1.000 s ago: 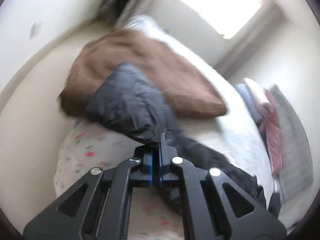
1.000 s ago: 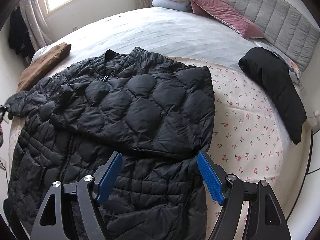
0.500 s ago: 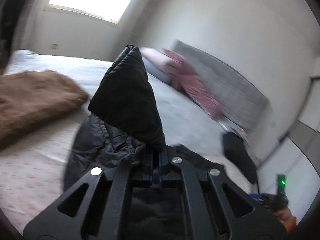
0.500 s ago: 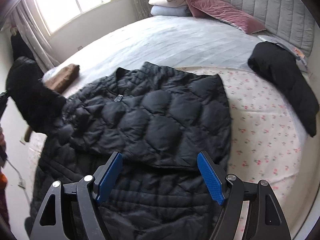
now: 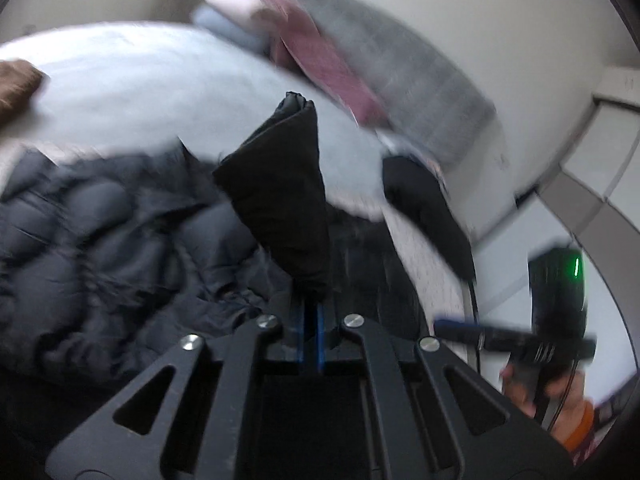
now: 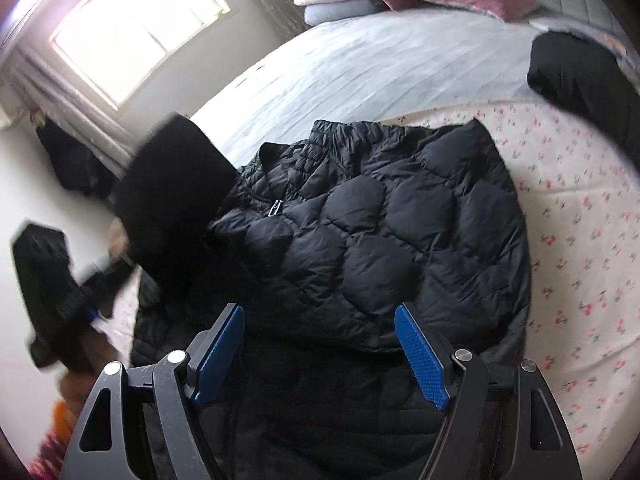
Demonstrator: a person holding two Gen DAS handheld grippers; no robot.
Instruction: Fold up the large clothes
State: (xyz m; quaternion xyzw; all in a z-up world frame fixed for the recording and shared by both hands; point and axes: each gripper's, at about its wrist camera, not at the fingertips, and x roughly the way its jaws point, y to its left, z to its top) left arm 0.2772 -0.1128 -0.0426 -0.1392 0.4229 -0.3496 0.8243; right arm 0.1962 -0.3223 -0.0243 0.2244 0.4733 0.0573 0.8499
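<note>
Left tool is clamped on the jacket's sleeve, swinging it over the puffer jacket; right tool gapes wide, empty. Next: lay it flat mid-frame.

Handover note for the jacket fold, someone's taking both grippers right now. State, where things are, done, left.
Left gripper: shut on the jacket sleeve, cuff lifted over the jacket body.
Right gripper: open, holding nothing, over the lower part of the black puffer jacket.
Jacket lies front-up on the floral sheet. A second black garment lies apart near the headboard.
Done: the other sleeve appears already folded across the chest.
Left: lay this sleeve across the body, then likely fold the hem up.
</note>
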